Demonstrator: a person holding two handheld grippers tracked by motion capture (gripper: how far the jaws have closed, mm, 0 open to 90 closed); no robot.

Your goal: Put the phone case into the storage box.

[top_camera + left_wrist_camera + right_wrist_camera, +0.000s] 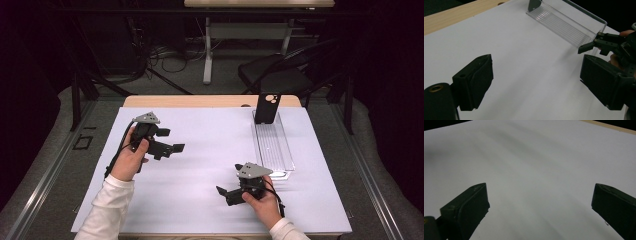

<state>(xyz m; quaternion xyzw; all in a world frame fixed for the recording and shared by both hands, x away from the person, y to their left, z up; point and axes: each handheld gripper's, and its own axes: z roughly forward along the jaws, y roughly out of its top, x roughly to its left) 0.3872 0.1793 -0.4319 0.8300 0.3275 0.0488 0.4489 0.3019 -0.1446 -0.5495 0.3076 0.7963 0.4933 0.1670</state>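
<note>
A black phone case [267, 108] stands upright at the far end of a clear plastic rack [274, 145] on the right of the white sheet [210, 125]. My left gripper [171, 140] is held above the sheet's left side, open and empty, pointing right. In the left gripper view its jaws [536, 80] are wide apart over bare sheet, with the rack [566, 25] beyond them. My right gripper [229, 179] hovers near the front right, just by the rack's near end, open and empty, pointing left. In the right gripper view its jaws [539, 205] spread over plain white sheet.
The wooden table edge [200, 101] shows behind the sheet. Beyond the table stand a dark chair [280, 75] and a desk frame [208, 50] with cables on the floor. The right gripper [609, 45] appears at the right of the left gripper view.
</note>
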